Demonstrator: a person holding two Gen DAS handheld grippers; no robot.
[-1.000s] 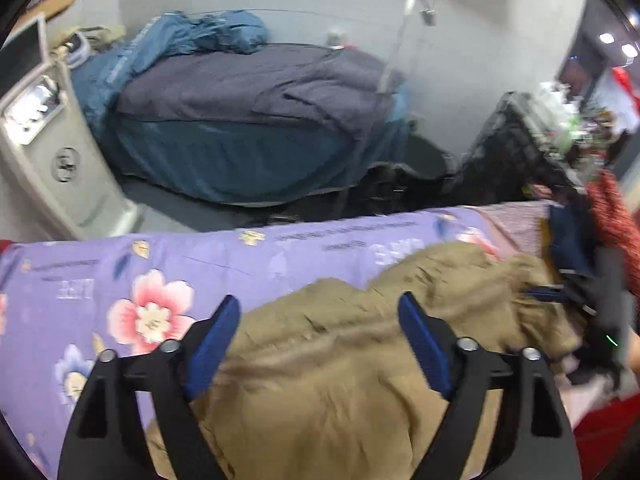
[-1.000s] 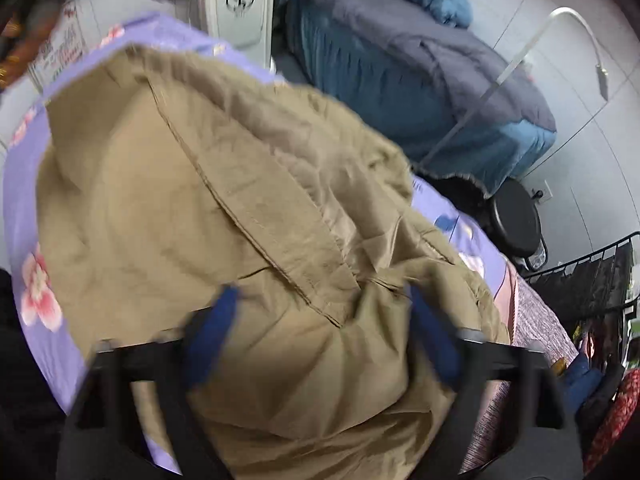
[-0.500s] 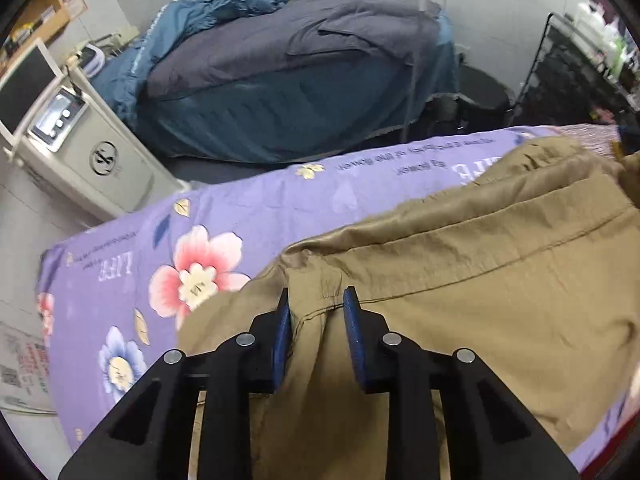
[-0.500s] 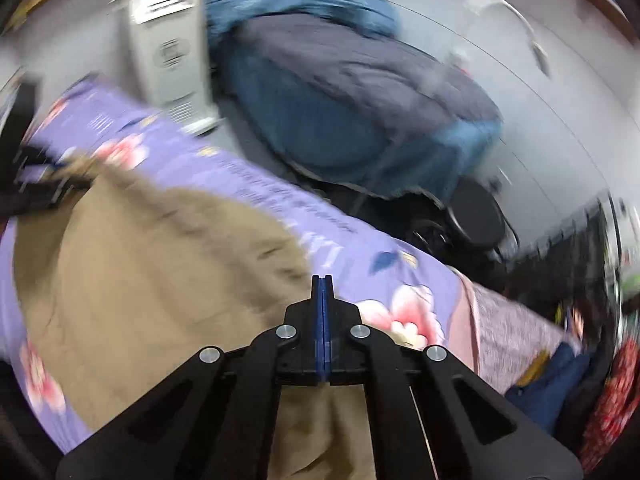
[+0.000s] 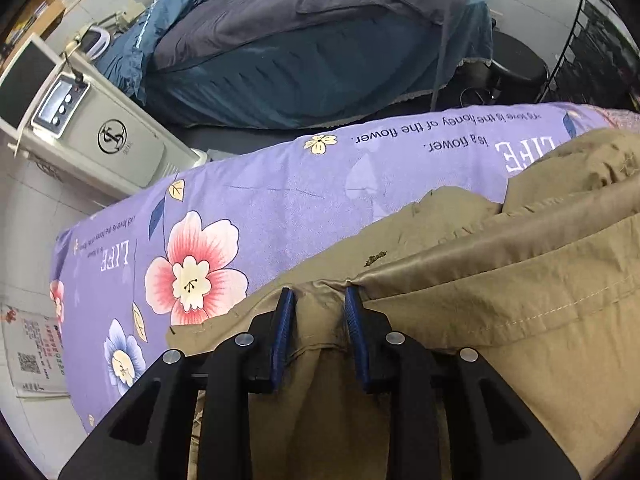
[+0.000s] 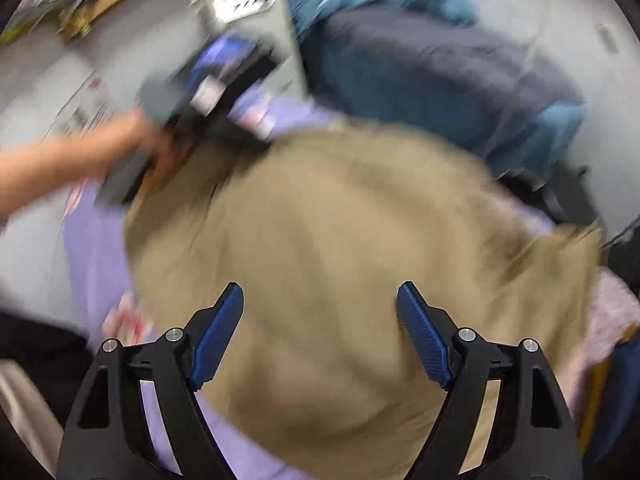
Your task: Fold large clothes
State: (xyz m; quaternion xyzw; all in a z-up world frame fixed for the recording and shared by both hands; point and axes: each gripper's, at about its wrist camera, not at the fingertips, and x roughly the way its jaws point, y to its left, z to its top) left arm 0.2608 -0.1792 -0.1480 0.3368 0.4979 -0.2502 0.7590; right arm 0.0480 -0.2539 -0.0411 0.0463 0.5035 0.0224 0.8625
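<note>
A large khaki garment (image 5: pixel 480 280) lies spread over a purple floral sheet (image 5: pixel 280 184). My left gripper (image 5: pixel 319 304) pinches a bunched fold at the garment's near-left edge; its blue pads press on the cloth, though the jaws are opening slightly. In the blurred right wrist view the garment (image 6: pixel 340 220) fills the middle. My right gripper (image 6: pixel 320 300) hovers over it with jaws opening wide and nothing gripped between them. A person's hand (image 6: pixel 100 148) holds the left gripper at the garment's far-left edge.
Beyond the sheet stands a bed with blue and grey covers (image 5: pixel 320 40). A white machine with a small screen (image 5: pixel 100 132) sits at the left, a black stool (image 5: pixel 516 64) and a wire rack (image 5: pixel 600 40) at the right. Pink cloth (image 6: pixel 612 312) lies beside the garment.
My left gripper came down and shut on the garment's edge. My right gripper shut fully, then swung back over the garment and opened wide.
</note>
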